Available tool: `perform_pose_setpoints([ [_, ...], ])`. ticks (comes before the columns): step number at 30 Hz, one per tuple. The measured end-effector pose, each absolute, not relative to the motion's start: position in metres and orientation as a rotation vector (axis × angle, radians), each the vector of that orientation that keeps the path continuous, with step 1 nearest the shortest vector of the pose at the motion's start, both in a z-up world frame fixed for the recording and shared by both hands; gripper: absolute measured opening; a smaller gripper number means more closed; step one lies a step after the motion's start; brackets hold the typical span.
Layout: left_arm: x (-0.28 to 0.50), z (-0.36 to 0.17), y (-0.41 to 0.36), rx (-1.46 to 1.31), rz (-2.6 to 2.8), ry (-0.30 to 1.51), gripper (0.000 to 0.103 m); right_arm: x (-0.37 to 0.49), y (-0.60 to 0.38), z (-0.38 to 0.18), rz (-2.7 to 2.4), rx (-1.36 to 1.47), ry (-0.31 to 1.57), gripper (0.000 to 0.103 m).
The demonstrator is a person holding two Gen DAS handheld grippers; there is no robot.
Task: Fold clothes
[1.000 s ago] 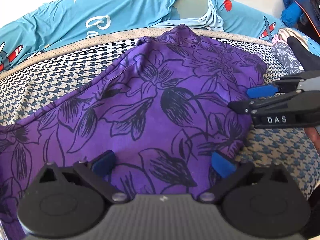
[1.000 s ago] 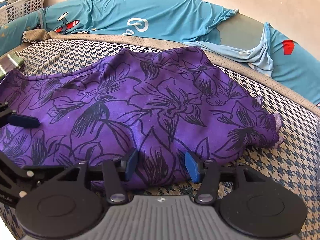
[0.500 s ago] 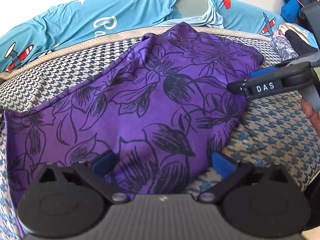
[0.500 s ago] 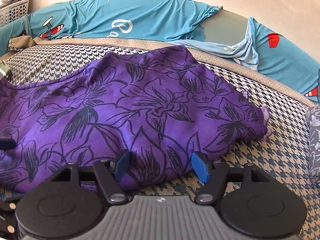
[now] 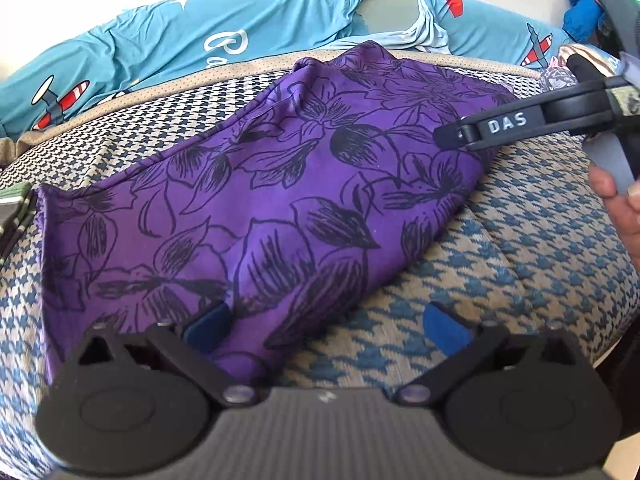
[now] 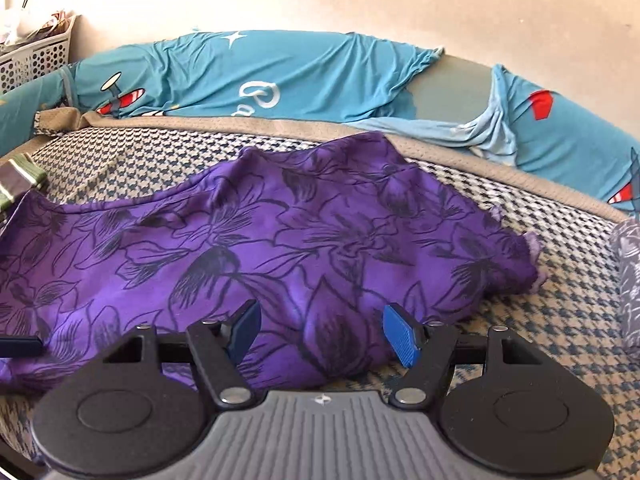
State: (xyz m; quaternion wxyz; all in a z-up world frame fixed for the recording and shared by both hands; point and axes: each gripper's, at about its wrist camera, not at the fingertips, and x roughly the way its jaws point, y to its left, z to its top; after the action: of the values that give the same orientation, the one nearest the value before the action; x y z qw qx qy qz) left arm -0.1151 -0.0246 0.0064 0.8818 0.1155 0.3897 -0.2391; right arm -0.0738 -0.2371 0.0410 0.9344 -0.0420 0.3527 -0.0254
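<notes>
Two views are given, and the purple floral garment serves as the landmark in both.

From the left wrist, the purple floral garment is seen spread across the houndstooth bed cover, running from its far end near the teal printed sheet down to a near edge that lies under the left gripper. That gripper's jaws are spread wide and nothing is pinched: one blue pad rests over the garment's near edge, the other sits off the cloth, above bare cover. It is judged that the gripper is placed there so the near hem can be taken for the next fold. At the garment's right edge the right gripper is seen side-on, held just above the cloth by a hand. Striped fabric lies just beyond the garment's left end.

From the right wrist, the garment fills the middle ground, its right end bunched and rumpled. The right gripper is parted, with its pads standing to either side of a hump of cloth without pressing on it, so the fabric is released rather than clamped. Such a stance is judged to suit a fresh grasp nearer the garment's right corner. A patterned grey item lies well apart, right of the garment.
</notes>
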Motion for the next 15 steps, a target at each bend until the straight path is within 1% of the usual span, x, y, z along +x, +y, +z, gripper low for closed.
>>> perform_pose_setpoints([
  [4, -0.120, 0.007, -0.017, 0.227, -0.493, 0.814, 0.103, -0.069, -0.230, 0.028, -0.069, -0.104, 0.795, 0.068],
  [7, -0.124, 0.007, -0.012, 0.222, -0.486, 0.817, 0.103, -0.071, -0.229, 0.027, -0.076, -0.085, 0.803, 0.068],
  [15, -0.129, 0.015, 0.016, 0.152, -0.475, 0.844, 0.103, -0.090, -0.210, 0.034, -0.051, -0.166, 0.746, 0.068],
])
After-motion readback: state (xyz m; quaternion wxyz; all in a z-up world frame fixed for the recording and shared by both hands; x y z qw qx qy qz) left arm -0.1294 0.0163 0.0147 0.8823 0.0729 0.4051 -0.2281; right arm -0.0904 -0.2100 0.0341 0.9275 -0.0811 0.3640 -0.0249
